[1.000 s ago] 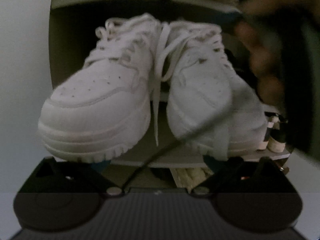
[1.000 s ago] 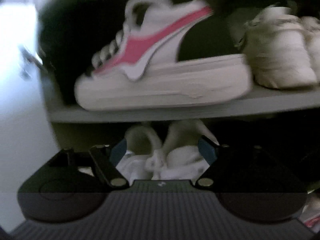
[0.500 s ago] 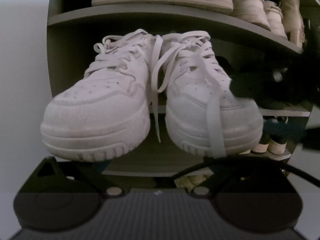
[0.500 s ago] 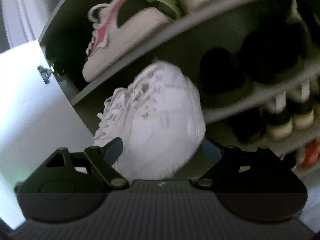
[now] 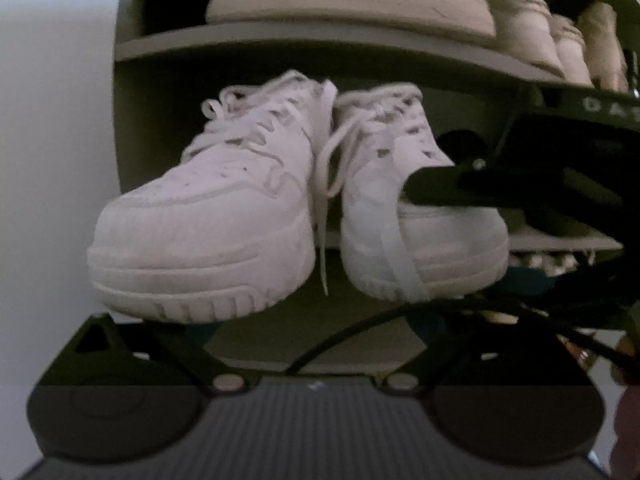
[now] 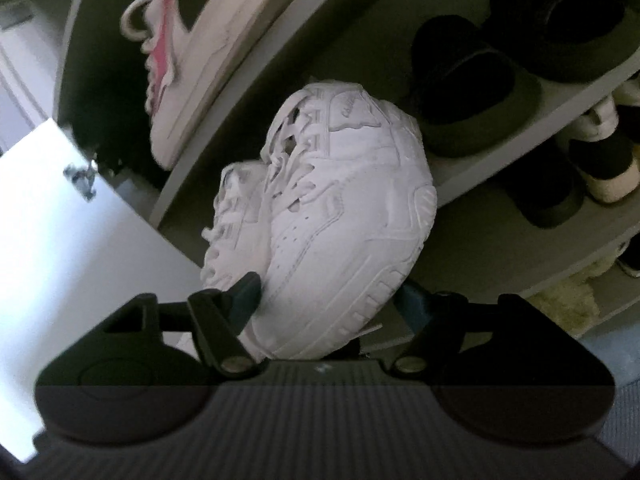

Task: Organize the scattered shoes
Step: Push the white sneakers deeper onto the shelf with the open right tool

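Two white sneakers stand toes-out on a grey cabinet shelf (image 5: 280, 344): the left sneaker (image 5: 208, 216) and the right sneaker (image 5: 384, 208). My left gripper (image 5: 316, 328) sits low in front of them, open, with nothing between its pads. My right gripper (image 6: 332, 296) is rolled on its side and straddles the toe of the right sneaker (image 6: 344, 208). One finger (image 5: 440, 182) lies over the toe's top and the other pad (image 6: 416, 300) is at the sole. Its jaws are closing. I cannot see the pads pressing. The other sneaker (image 6: 236, 208) lies just behind.
A pink-and-white shoe (image 6: 180, 52) lies on the shelf above (image 5: 280, 40), with pale shoes (image 5: 532, 36) beside it. Black slippers (image 6: 460, 76) fill the shelf to the right, with more shoes lower down. A white door (image 6: 80, 220) stands at the left. A black cable (image 5: 340, 336) crosses my left gripper.
My right gripper dropped from the pink-and-white shoe to the white pair, rolled over, and now straddles the right sneaker's toe. Its finger has entered the left wrist view. My left gripper drew back slightly.
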Motion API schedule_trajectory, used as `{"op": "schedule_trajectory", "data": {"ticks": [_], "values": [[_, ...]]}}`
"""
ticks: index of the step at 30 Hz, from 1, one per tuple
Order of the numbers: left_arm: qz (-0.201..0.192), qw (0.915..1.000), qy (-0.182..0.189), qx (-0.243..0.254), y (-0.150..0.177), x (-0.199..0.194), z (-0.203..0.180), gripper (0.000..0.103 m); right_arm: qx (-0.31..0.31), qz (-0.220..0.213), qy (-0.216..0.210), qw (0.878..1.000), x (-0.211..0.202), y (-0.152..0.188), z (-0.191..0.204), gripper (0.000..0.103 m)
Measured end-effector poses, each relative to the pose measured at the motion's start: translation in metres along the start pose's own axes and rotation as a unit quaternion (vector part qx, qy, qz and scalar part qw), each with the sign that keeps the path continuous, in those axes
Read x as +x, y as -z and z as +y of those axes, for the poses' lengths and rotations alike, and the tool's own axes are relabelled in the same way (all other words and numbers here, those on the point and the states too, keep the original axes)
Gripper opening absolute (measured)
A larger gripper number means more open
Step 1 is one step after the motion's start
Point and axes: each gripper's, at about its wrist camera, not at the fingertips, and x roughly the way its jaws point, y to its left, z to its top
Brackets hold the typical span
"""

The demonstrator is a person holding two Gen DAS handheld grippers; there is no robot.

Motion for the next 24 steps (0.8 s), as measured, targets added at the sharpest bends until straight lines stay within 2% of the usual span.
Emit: {"op": "schedule_trajectory", "data": {"ticks": [6, 9, 13, 18, 23, 24], "values": [[0.003, 0.9993, -0.018, -0.032, -0.014, 0.026, 0.013, 0.101, 0.002, 0.012, 0.011, 1.000, 0.030, -0.021, 0.004, 0.076], [0.008, 0.9991, -0.023, -0.034, -0.021, 0.040, 0.012, 0.102, 0.030, 0.005, 0.022, 0.999, 0.048, -0.035, -0.004, 0.077], [0.018, 0.9994, 0.005, -0.028, -0.026, 0.055, 0.009, 0.103, 0.045, -0.005, 0.050, 0.998, 0.043, -0.037, -0.006, 0.081], [0.027, 0.9994, 0.016, -0.017, -0.029, 0.071, 0.005, 0.103, -0.068, -0.025, 0.108, 0.991, 0.012, -0.034, 0.020, 0.081], [0.058, 0.9954, 0.050, -0.057, -0.029, 0.083, 0.016, 0.103, -0.154, -0.047, 0.142, 0.977, -0.010, -0.028, 0.047, 0.082], [0.064, 0.9944, 0.055, -0.063, -0.030, 0.087, 0.019, 0.103, -0.177, -0.056, 0.153, 0.971, -0.014, -0.023, 0.054, 0.082]]}}
